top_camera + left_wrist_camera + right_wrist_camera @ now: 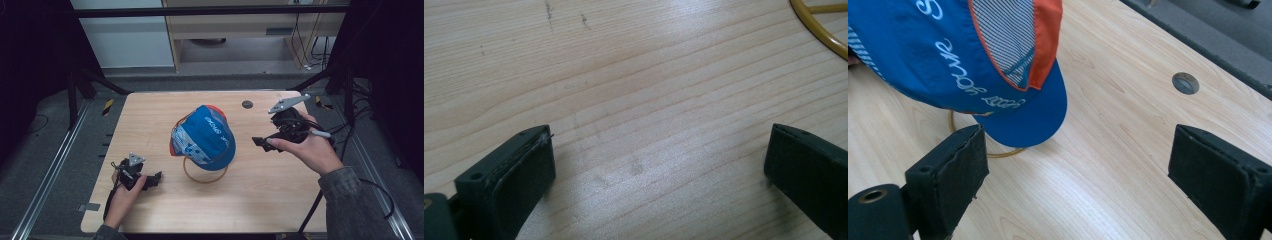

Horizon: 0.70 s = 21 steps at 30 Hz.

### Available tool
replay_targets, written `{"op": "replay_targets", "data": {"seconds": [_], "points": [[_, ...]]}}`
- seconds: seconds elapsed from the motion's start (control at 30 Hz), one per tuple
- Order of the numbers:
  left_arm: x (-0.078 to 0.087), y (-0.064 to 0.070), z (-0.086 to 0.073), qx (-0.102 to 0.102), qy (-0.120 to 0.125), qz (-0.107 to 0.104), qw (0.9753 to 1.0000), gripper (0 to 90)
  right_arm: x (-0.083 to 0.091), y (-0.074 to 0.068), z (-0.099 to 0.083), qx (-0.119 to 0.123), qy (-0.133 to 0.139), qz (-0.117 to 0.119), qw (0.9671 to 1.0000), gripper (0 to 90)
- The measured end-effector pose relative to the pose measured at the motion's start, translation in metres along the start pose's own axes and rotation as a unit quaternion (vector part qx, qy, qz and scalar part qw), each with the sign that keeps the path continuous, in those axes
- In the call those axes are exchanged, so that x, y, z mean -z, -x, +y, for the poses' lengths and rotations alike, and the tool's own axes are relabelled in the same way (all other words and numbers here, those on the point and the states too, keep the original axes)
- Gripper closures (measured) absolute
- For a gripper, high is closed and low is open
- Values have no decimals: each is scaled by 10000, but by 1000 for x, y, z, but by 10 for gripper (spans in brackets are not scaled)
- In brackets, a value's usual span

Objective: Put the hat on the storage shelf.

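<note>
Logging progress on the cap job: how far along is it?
Done: the cap sits on its yellow wire stand mid-table. In hand: nothing; the left gripper rests open on the table, and the right gripper hangs open beside the cap's brim, not touching. Left: any grasp or move of the cap.

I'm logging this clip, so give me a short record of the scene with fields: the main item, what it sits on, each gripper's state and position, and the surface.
main item: blue cap with orange panels and white lettering
support: cap rests on a yellow wire stand, ring base on the table
left gripper: open, low over bare wood, apart from the cap
right gripper: open, raised, jaws pointing toward the cap, not touching it
surface: light wooden table with a round grey grommet
</note>
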State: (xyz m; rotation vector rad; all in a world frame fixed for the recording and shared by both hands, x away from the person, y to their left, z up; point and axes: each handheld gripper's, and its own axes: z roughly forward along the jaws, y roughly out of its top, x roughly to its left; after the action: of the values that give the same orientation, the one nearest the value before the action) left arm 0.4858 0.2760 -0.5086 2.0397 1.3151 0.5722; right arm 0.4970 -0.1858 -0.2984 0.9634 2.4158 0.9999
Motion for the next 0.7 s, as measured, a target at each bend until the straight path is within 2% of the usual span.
{"op": "replay_targets", "data": {"seconds": [0.23, 0.47, 0.7], "points": [[0, 0, 0, 0, 2, 1, 10000, 0, -2, 4, -18, 18, 119, 18, 9999, 73], [0, 0, 0, 0, 1, 0, 10000, 0, -8, 6, -36, -96, 69, 65, 9999, 70], [0, 0, 0, 0, 2, 1, 10000, 0, -15, 9, -56, -226, 13, -26, 9997, 112]]}}
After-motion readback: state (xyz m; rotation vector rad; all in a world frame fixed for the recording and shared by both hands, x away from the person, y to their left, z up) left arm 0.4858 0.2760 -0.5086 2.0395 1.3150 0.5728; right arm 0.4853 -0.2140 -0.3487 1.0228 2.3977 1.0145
